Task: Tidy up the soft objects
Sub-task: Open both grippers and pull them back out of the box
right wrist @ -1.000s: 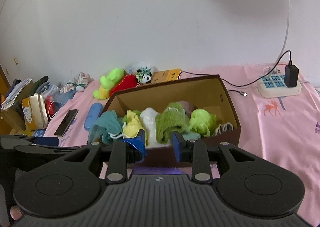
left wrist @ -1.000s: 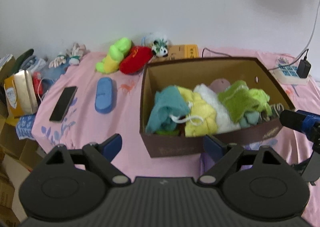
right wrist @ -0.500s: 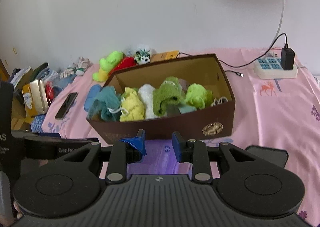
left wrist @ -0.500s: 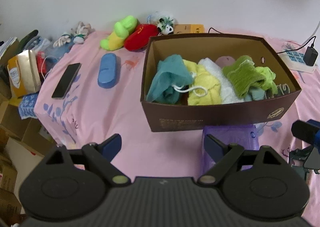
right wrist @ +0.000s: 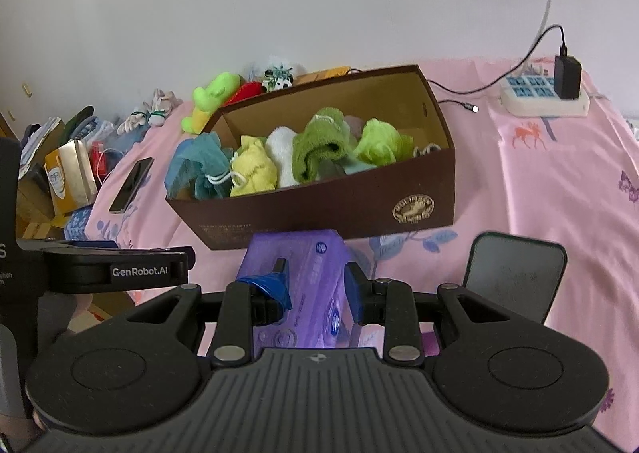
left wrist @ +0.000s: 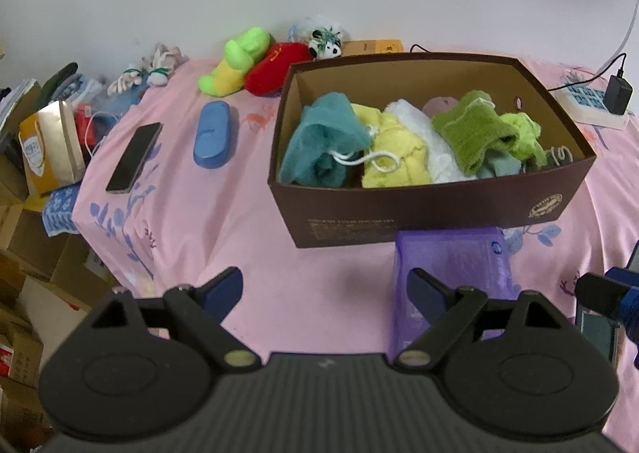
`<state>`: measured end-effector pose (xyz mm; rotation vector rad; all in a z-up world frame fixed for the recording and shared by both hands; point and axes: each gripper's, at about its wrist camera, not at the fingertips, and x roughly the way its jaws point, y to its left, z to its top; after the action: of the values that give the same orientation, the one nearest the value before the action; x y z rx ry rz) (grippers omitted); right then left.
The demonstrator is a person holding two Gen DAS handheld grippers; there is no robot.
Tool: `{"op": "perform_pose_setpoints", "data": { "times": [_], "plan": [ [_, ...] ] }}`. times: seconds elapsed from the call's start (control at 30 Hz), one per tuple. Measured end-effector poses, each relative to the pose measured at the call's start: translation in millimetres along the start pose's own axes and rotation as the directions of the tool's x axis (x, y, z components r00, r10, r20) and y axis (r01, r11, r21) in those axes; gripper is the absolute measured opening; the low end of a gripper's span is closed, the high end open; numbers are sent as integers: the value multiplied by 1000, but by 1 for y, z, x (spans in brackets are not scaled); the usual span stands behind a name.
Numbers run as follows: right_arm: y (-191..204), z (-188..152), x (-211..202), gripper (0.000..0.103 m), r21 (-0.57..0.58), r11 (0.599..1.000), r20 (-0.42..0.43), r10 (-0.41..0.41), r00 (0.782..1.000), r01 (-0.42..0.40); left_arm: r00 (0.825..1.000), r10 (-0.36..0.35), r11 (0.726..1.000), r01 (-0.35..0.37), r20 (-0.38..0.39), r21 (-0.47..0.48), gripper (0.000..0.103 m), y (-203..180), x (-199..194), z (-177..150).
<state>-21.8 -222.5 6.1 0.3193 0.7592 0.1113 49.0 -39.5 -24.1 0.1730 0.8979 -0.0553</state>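
A brown cardboard box [left wrist: 431, 209] [right wrist: 319, 209] stands on the pink bed sheet. It holds rolled soft cloths: teal [left wrist: 323, 141], yellow [left wrist: 395, 157], white [left wrist: 419, 125], green knit [left wrist: 475, 133] and lime [left wrist: 523, 133]. A purple soft pack [left wrist: 451, 265] [right wrist: 307, 277] lies flat against the box's front. My left gripper [left wrist: 325, 285] hangs wide open over bare sheet, left of the pack. My right gripper [right wrist: 315, 287] has a narrow gap, its fingers framing the pack's near end from above; it holds nothing.
A lime plush [left wrist: 235, 61], a red plush [left wrist: 275, 67] and a small panda toy [left wrist: 325, 45] lie behind the box. A blue case [left wrist: 211, 133] and a phone [left wrist: 133, 151] lie to its left. A power strip [right wrist: 543, 93] sits far right, a dark screen [right wrist: 515, 277] near right.
Both grippers have drawn back and risen from the box. The purple pack in front of it has come into view. Neither gripper's opening has changed.
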Motion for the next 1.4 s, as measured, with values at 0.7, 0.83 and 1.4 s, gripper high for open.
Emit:
{"op": "perform_pose_setpoints", "data": {
  "times": [0.7,0.83,1.4],
  "plan": [
    [-22,-15,-11,14,9,999,-91,35,995,-34,999,-22,1000,23,-37,15,89,-39,-10,-21],
    [-26,-17,-11,14,19,1000,-119,16,993,-14,999,-29,999,30,-46,22,89,-44,-9,-22],
    [-47,-28,-17,15,80,988,-229,-109,967,130,993,-101,986,107,-59,127,89,-63,-9,-20]
  ]
}}
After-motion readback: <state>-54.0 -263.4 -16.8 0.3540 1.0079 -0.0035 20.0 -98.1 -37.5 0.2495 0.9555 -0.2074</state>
